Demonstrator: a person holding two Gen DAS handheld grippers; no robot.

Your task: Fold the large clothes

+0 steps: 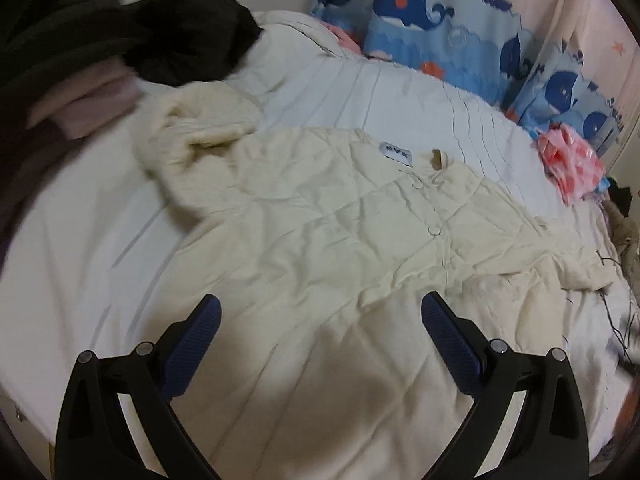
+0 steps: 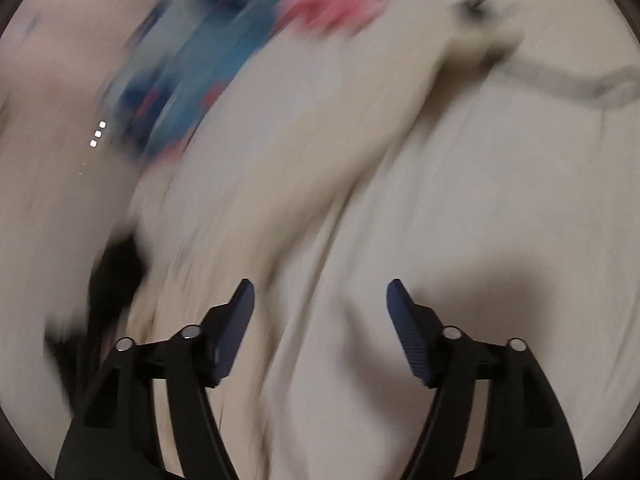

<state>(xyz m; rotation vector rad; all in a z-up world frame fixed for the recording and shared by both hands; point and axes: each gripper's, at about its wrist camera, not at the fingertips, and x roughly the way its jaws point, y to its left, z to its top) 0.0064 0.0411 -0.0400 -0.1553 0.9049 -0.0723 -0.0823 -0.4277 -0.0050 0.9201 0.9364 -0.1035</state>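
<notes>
From the left wrist, our left hand-held gripper [image 1: 321,312] hangs with fingers spread and empty above the cream coat [image 1: 328,232], spread flat on the bed [image 1: 80,240]. From the right wrist, blurred, our right hand-held gripper [image 2: 320,298] is likewise spread over cream fabric.

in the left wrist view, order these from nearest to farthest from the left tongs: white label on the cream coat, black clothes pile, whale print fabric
1. white label on the cream coat, ahead of the open left tongs, slightly right.
2. black clothes pile, far left, beyond the coat's fluffy hood.
3. whale print fabric, top right, against the wall.
The last two are close; the fabric looks a bit farther.
</notes>
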